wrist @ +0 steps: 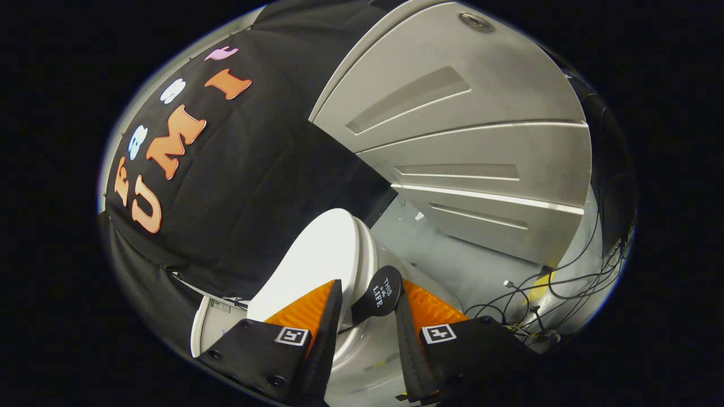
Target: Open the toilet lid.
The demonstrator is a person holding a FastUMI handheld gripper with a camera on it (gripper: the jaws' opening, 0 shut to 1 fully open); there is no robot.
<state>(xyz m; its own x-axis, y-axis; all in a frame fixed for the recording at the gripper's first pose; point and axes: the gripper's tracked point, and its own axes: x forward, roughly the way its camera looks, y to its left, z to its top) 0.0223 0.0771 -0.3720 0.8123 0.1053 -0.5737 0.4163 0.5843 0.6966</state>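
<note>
The white toilet lid (pixel 317 254) stands raised, tilted up off the bowl (pixel 367 353), which shows low between the fingers. A round black handle tab (pixel 378 294) sticks out from the lid's rim. My gripper (pixel 370 285) is closed around this tab. The right orange finger (pixel 427 308) presses on the tab's edge. The left orange finger (pixel 308 308) lies against the lid's rim beside it, with a thin strip of white showing between finger and tab.
The toilet's white tank (pixel 212 328) sits behind the left finger against the black cloth wall. A grey panelled wall (pixel 481 147) rises beyond the lid. Loose black cables (pixel 543 294) and a yellow object (pixel 537 288) lie on the floor beyond the right finger.
</note>
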